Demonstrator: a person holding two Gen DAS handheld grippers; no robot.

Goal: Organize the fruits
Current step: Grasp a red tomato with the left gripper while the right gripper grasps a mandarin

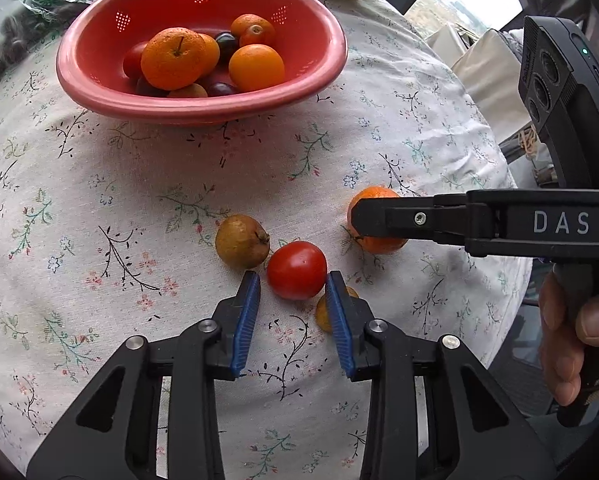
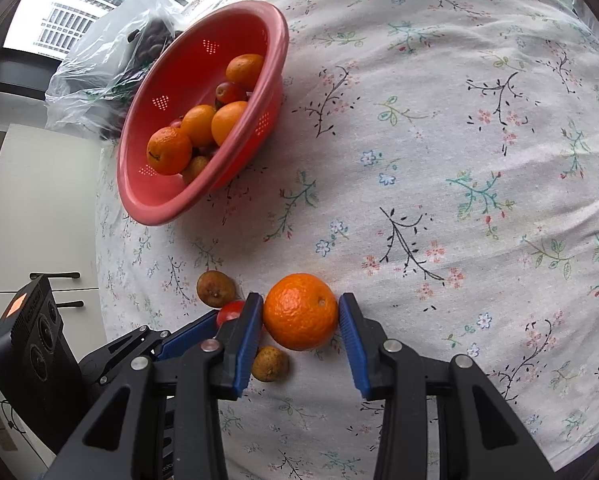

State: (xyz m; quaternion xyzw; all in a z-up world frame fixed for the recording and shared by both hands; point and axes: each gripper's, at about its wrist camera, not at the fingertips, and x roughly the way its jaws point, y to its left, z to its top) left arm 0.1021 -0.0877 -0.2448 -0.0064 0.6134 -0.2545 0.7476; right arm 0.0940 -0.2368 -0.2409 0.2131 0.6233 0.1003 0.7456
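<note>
The left gripper (image 1: pixel 293 286) clenches the tomato (image 1: pixel 296 270); the right gripper (image 2: pixel 301 314) grasps the orange (image 2: pixel 301 311). Both fruits sit on the desk (image 2: pixel 439 140) close to its near edge, beside two brown fruits. The bowl (image 1: pixel 203 108) stands farther in, with bare cloth between.

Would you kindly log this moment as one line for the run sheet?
left tool: at red fruit, grip unclear | right tool: shut on orange | bowl: holds fruit
</note>
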